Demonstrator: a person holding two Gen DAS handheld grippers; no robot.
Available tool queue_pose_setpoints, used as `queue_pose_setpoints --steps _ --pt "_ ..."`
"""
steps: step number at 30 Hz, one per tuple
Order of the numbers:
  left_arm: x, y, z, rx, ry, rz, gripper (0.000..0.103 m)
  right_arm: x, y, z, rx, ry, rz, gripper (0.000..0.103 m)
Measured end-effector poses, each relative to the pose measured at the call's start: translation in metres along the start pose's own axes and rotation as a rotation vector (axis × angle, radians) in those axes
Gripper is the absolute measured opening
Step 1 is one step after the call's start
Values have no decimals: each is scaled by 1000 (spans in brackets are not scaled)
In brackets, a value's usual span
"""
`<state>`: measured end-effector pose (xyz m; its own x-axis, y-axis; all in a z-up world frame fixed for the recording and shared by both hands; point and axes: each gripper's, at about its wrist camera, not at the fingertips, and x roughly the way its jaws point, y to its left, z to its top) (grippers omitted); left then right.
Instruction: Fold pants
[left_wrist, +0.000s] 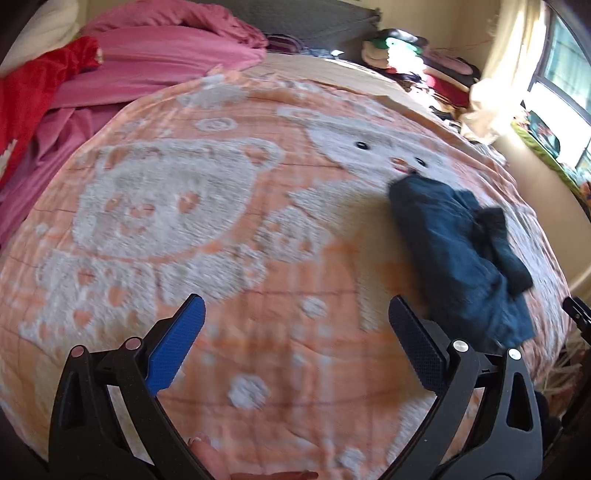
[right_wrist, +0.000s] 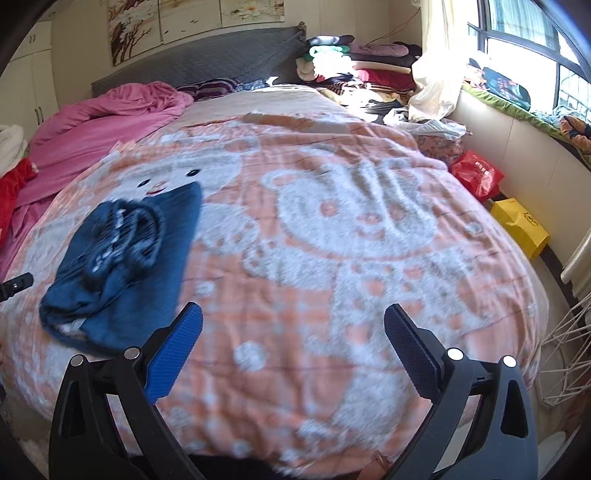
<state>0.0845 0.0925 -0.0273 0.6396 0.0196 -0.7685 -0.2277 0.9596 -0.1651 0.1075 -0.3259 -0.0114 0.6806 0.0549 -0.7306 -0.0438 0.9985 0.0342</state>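
1. A bedroom: an orange blanket (right_wrist: 332, 258) with white bear patterns covers the bed, sunlight coming from the window (right_wrist: 524, 44) on the right.
2. At the far left, a pink duvet (right_wrist: 103, 125) lies bunched near the grey headboard (right_wrist: 207, 62).
3. The pants (right_wrist: 122, 266), dark blue and loosely bundled, rest on the blanket's left part in the right wrist view.
4. The left gripper (left_wrist: 295, 321) hovers over the blanket, jaws spread wide, empty, pants (left_wrist: 465, 258) to its right.
5. The right gripper (right_wrist: 293, 325) likewise gapes apart, holding nothing.
6. Red (right_wrist: 476, 177) and yellow (right_wrist: 521, 225) bags sit on the floor.
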Motion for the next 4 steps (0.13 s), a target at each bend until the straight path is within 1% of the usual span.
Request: queue_pose_setpoints --steps 2,3,4 --pt "13 29 19 -59 -9 93 94 15 -33 19 13 -9 -65 98" --pt "20 41 27 -68 -18 142 94 24 -50 28 20 -13 -71 98" --pt "26 53 34 -80 -17 189 94 35 -66 36 31 -5 -98 98"
